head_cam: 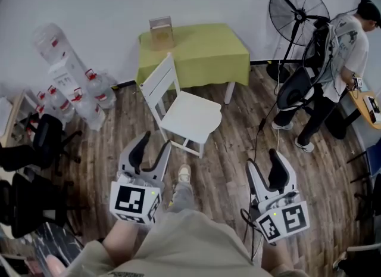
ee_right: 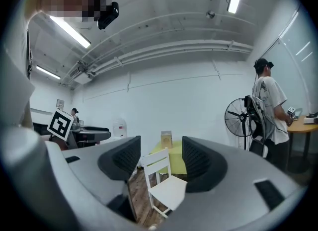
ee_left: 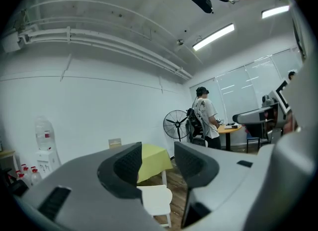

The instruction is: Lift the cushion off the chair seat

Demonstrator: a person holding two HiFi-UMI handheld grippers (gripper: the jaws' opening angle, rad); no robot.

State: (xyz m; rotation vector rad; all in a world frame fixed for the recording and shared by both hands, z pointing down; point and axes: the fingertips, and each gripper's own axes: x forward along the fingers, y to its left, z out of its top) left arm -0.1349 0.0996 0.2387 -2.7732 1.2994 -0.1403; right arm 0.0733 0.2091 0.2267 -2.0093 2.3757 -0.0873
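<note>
A white chair stands on the wood floor ahead of me, its back to the left. Its seat carries a flat white cushion that is hard to tell from the seat itself. My left gripper hovers just short of the chair's near edge, jaws open and empty. My right gripper hangs open and empty further right, apart from the chair. In the left gripper view the seat shows low between the open left gripper jaws. The right gripper frames the whole chair.
Behind the chair is a table with a green cloth and a small box. A fan and a standing person are at the right. Water bottles, a dispenser and black office chairs fill the left. My shoe is near the chair.
</note>
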